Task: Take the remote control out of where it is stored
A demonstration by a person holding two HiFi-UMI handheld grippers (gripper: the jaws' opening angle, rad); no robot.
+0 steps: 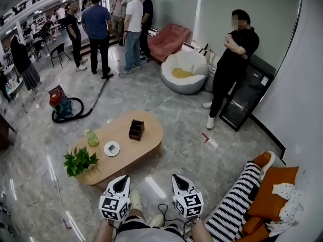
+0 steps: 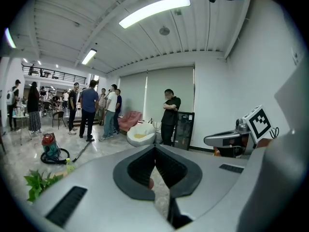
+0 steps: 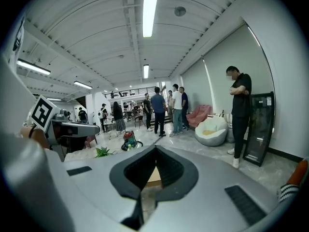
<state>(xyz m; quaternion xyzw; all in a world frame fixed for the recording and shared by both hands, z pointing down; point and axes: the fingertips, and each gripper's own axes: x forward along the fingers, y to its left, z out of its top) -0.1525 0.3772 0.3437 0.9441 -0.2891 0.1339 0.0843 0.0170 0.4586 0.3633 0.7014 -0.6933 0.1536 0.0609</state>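
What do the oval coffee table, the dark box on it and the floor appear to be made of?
The oval tan coffee table looks like light wood or veneer: even, matte tan top. The small dark brown box on it may be wood or leatherette; too small to settle. The grey floor seems polished stone or tile: cloudy veining, glossy reflections.

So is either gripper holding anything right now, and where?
Nothing. The left gripper and the right gripper are both shut and empty, short of the coffee table.
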